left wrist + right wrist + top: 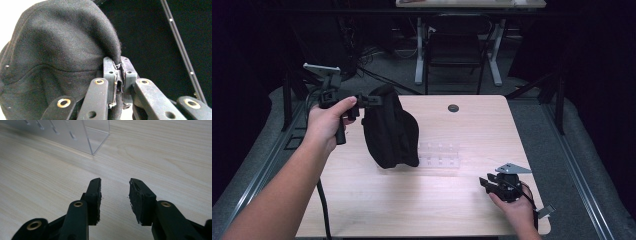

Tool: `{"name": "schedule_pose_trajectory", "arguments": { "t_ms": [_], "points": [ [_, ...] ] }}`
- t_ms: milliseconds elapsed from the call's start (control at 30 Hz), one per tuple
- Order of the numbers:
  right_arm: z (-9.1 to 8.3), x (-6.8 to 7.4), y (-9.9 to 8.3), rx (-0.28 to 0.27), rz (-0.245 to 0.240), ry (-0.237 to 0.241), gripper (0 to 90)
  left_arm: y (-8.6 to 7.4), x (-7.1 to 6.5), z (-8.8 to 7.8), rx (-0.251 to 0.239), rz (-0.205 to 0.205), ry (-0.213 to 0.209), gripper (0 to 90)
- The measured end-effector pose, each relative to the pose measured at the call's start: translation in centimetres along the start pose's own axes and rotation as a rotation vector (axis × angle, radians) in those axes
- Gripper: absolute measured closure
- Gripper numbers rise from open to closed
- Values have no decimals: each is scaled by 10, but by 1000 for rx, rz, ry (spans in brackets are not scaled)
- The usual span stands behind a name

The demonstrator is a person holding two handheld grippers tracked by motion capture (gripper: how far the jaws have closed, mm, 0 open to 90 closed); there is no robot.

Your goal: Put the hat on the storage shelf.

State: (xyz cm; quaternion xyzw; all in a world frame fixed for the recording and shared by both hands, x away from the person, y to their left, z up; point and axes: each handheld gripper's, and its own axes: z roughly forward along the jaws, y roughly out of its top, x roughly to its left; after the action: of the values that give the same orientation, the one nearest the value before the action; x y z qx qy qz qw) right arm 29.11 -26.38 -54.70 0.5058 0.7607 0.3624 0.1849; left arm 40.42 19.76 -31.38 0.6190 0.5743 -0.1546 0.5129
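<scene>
My left tongs pinch the black cap by its edge, lifted above the worktop. My right tongs stand apart, nothing between them, near the clear rack.

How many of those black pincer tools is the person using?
2. The left gripper holds up a black cap; the right gripper rests low on the table, open.

bag: plain black fabric, no pattern | table: pale wood grain, fine lengthwise streaks | rack: clear, colourless plastic | left gripper: black jaws, brass-coloured rivets | right gripper: black, grey top plate
</scene>
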Motion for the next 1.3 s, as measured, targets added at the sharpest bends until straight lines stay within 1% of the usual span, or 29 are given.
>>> {"name": "schedule_pose_trajectory", "arguments": {
  "t_ms": [67,167,200,433,500,533,567,600,700,733,767,800,833,900,933,967,1000,1067,1233,1300],
  "points": [
    [0,0,0,0,2,0,617,0,0,3,-1,-8,-4,857],
    [1,1,0,-2,4,8,617,1,-2,7,1,0,-7,857],
    [1,1,0,-3,4,7,617,1,-4,8,2,-9,-6,857],
    [1,2,1,-10,-2,12,617,2,-9,18,10,16,-10,857],
    [1,3,2,-8,-7,16,619,2,-10,20,12,14,-12,857],
    [1,4,3,-6,-16,11,619,2,-10,21,11,18,-11,857],
    [1,6,3,-16,-12,20,621,2,-11,22,12,22,-7,857],
    [1,7,4,-13,-19,18,622,2,-12,23,12,16,-10,857],
    [0,10,6,-13,-30,25,627,3,-12,25,11,29,-7,857],
    [0,14,8,-17,-41,29,633,3,-12,28,7,23,-4,857],
    [0,14,8,-17,-41,29,633,3,-12,28,7,23,-4,857],
    [-1,15,10,-16,-51,32,636,3,-12,29,6,21,-4,857],
    [-1,17,11,-20,-49,36,639,3,-12,30,10,23,-8,857],
    [-1,22,17,-35,-56,55,648,3,-14,34,6,21,-11,857],
    [-2,23,19,-36,-59,56,652,3,-14,35,9,27,-13,857],
    [-4,25,22,-25,-73,57,655,3,-14,36,11,22,-16,857],
    [-2,27,24,-39,-72,67,660,3,-14,36,13,30,-19,857],
    [-3,30,27,-43,-84,75,665,2,-15,38,16,20,-22,857],
    [-2,38,37,-51,-119,96,688,2,-18,40,23,31,-22,856],
    [-1,41,40,-54,-125,98,695,2,-18,40,22,32,-21,855]
  ]
}}
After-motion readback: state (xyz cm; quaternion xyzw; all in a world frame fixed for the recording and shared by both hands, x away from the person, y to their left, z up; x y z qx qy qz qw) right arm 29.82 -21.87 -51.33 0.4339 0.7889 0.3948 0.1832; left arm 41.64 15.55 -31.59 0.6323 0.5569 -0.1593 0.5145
